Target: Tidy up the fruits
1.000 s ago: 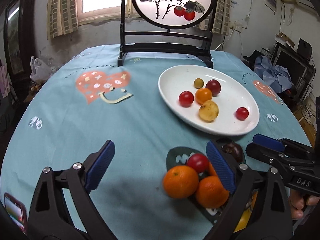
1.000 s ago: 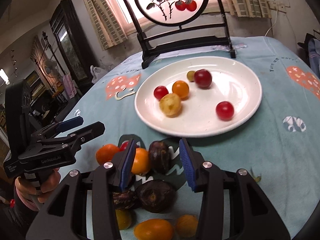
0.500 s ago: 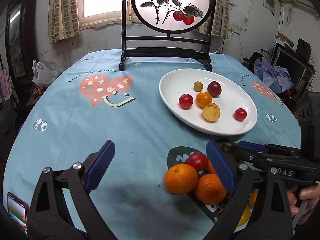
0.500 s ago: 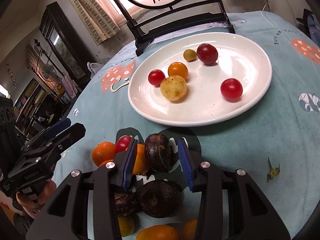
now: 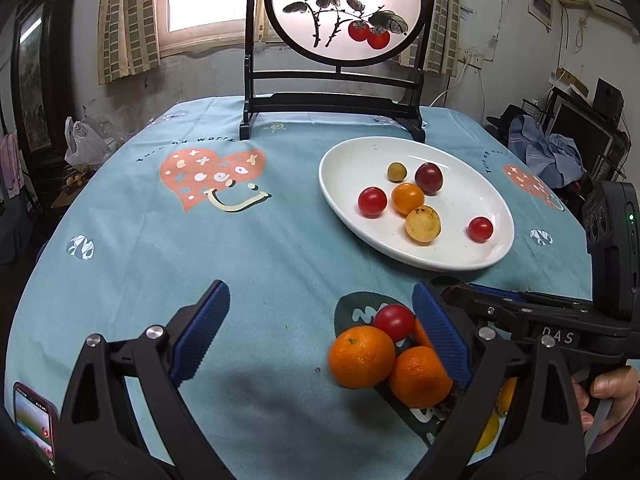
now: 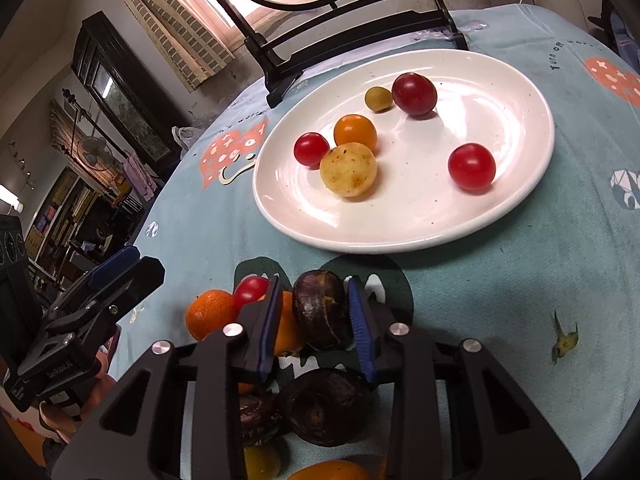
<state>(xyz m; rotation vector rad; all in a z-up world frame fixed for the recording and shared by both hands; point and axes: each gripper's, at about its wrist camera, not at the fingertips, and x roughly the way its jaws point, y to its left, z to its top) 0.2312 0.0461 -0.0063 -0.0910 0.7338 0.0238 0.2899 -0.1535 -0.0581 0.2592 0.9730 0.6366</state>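
A white plate (image 5: 460, 200) (image 6: 500, 120) holds several small fruits: red tomatoes, an orange one, a speckled yellow one. In front of it lies a heap of fruit with two oranges (image 5: 362, 356) and a cherry tomato (image 5: 394, 322). My right gripper (image 6: 316, 320) is closing on a dark purple fruit (image 6: 318, 314) at the heap's top, and its blue pads press on both sides. Another dark fruit (image 6: 324, 404) lies just below. My left gripper (image 5: 320, 336) hangs open over the cloth, its right finger beside the oranges, gripping nothing.
A black stand with a round painted screen (image 5: 332, 108) rises behind the plate. A phone (image 5: 34, 416) lies at the near left edge. A small green stem (image 6: 564, 340) sits on the cloth right of the heap. Room clutter lines the right side.
The right gripper's jaws have narrowed from around the dark purple fruit to pressing on it, and the gripper has rolled a little. The left gripper has kept its place.
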